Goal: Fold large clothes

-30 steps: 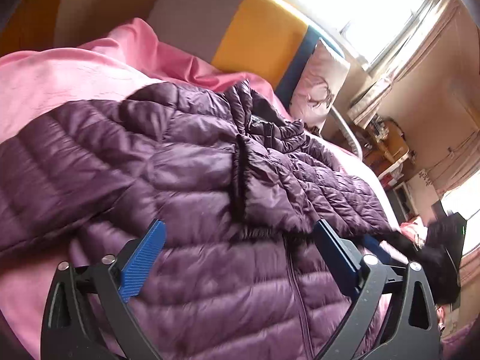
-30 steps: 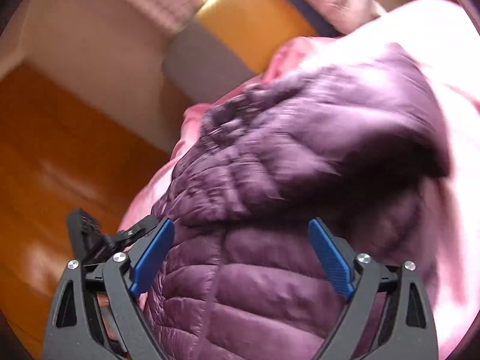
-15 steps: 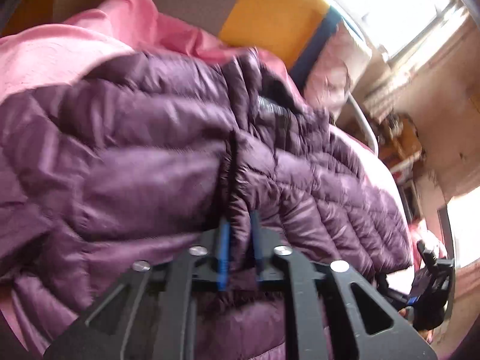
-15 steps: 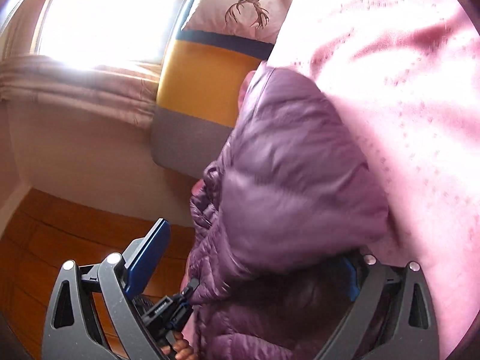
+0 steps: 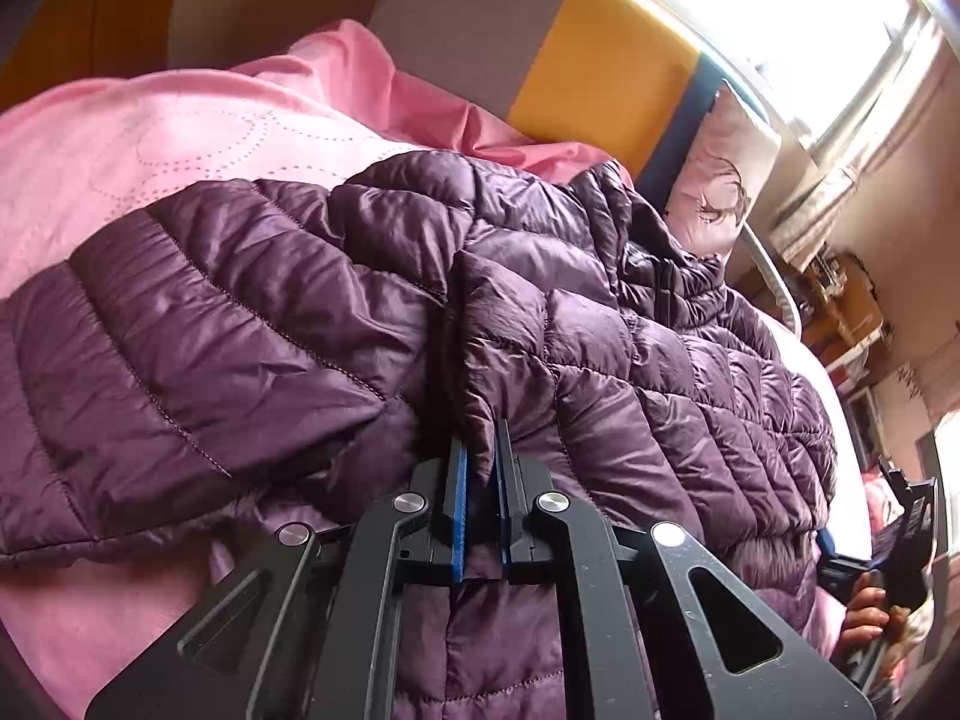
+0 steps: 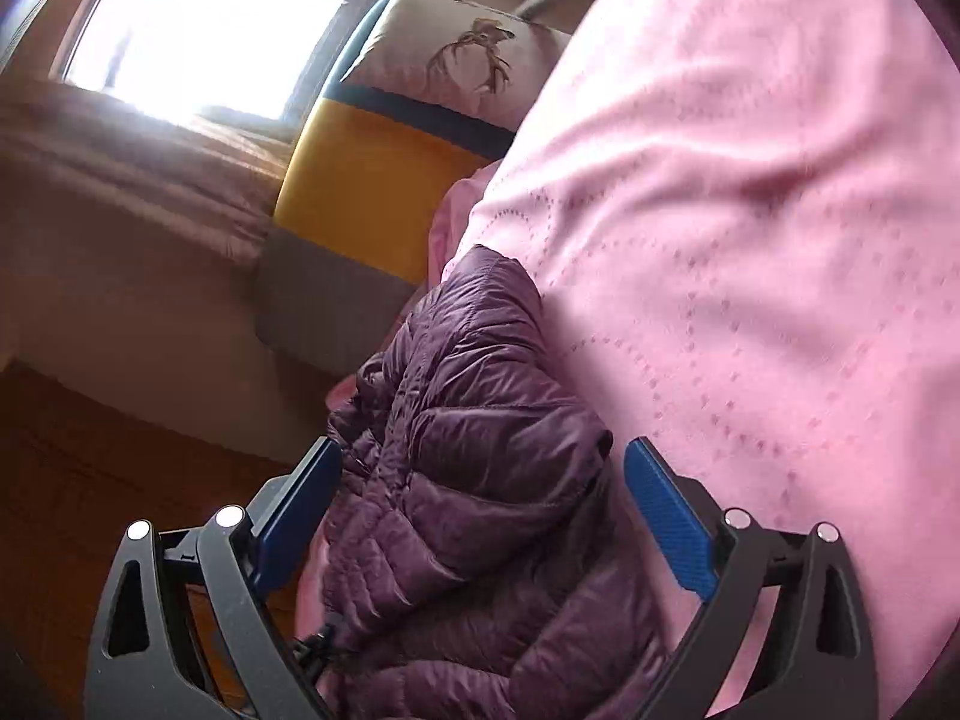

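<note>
A purple quilted puffer jacket [image 5: 270,324] lies spread on a pink blanket [image 5: 150,144] on a bed. My left gripper [image 5: 478,450] is shut on a raised fold of the jacket near its middle seam, and the blue pads pinch the fabric. In the right wrist view, the jacket's bunched edge [image 6: 468,396] sits between the fingers of my right gripper [image 6: 483,447]. That gripper is open, with its blue pads standing wide apart. The same right gripper [image 5: 900,540] shows small at the far right of the left wrist view, held in a hand [image 5: 864,618].
A grey, yellow and blue headboard [image 5: 600,60] stands behind the bed. A pillow with a deer print [image 5: 720,180] leans against it. A bright window [image 6: 198,18] lies beyond. Brown floor [image 6: 90,450] shows left of the bed. The pink blanket [image 6: 750,210] covers the right side.
My left gripper went from wide open above the jacket to shut on a fold of it. My right gripper swung from over the jacket's body to its edge beside the blanket.
</note>
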Demonstrator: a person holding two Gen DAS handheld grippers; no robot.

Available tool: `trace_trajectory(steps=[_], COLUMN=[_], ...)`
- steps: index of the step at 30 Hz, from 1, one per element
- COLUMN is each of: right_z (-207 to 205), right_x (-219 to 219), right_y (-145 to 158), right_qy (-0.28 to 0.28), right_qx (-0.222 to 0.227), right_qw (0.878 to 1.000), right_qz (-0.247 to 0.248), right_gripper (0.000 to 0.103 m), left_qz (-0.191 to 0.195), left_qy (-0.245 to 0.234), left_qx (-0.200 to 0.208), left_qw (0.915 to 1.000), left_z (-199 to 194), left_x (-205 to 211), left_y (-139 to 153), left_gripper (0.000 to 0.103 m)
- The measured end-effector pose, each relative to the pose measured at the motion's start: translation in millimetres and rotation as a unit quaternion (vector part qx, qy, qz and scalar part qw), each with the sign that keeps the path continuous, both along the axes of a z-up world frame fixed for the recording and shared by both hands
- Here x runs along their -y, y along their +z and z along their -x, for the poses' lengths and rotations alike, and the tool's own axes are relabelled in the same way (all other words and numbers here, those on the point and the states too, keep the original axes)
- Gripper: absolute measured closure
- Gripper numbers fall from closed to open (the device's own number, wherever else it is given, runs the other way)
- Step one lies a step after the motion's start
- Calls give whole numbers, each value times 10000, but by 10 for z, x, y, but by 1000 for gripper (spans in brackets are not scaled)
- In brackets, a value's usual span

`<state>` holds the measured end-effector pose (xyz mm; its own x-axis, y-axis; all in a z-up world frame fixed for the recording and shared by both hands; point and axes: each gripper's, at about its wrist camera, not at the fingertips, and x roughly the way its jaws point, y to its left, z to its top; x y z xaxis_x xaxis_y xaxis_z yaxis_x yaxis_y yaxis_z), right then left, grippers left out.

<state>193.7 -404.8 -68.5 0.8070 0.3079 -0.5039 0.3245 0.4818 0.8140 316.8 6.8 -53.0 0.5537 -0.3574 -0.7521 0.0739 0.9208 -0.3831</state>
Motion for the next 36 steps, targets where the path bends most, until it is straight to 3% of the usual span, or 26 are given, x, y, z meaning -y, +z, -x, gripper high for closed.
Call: trace_trajectory(steps=[3, 6, 10, 12, 15, 19, 23, 25, 26, 27, 28, 32, 36], right_z=[-97, -329, -790, -957, -1140, -1123, -1092, -1080, -1075, -1073, -1069, -1102, -1095], right_x=[-269, -643, -945, -974, -943, -1003, -1047, -1064, -1061, -1070, -1068, -1094, -1098], right_y=[302, 442, 306, 84, -345, -446, -478, -472, -478, -459, -463, -476, -477], right_qy=[519, 1021, 1244, 1231, 1306, 1261, 1292, 1303, 1304, 1305, 1306, 1322, 1328], right_qx=[-2, -141, -655, -1036, -1525, -1454, -1465, -1435, -1432, -1426, -1425, -1438, -1425], right_qw=[9941, 9769, 9477, 9322, 9169, 9091, 9022, 9019, 9017, 9017, 9013, 8989, 8991], right_qz=[957, 1874, 2864, 3242, 3451, 3694, 3845, 3859, 3866, 3868, 3878, 3921, 3921], right_gripper=[9, 10, 14, 18, 20, 16, 14, 13, 13, 12, 12, 11, 10], left_qz=[6, -56, -222, -276, -416, -558, -619, -987, -1134, -1162, -1027, -925, -1020], left_qy=[-30, -101, -202, -181, -152, -213, -149, 71, 219, 379, 445, 45, -418], left_qx=[109, 284, 480, 488, 385, 77, -5, 149, 297, 549, 796, 1240, 1062], left_qw=[9999, 9995, 9984, 9983, 9983, 9982, 9980, 9950, 9929, 9910, 9905, 9880, 9882], left_z=[-25, -39, -55, -71, -106, -157, -189, -121, -70, 13, 87, 139, -62], left_x=[22, 111, 186, 187, 187, 222, 217, 269, 273, 272, 264, 462, 749], left_y=[48, 118, 198, 185, 86, -194, -207, -73, 3, 117, 223, 441, 320], left_gripper=[97, 97, 96, 97, 97, 96, 91, 82, 72, 61, 57, 55, 55])
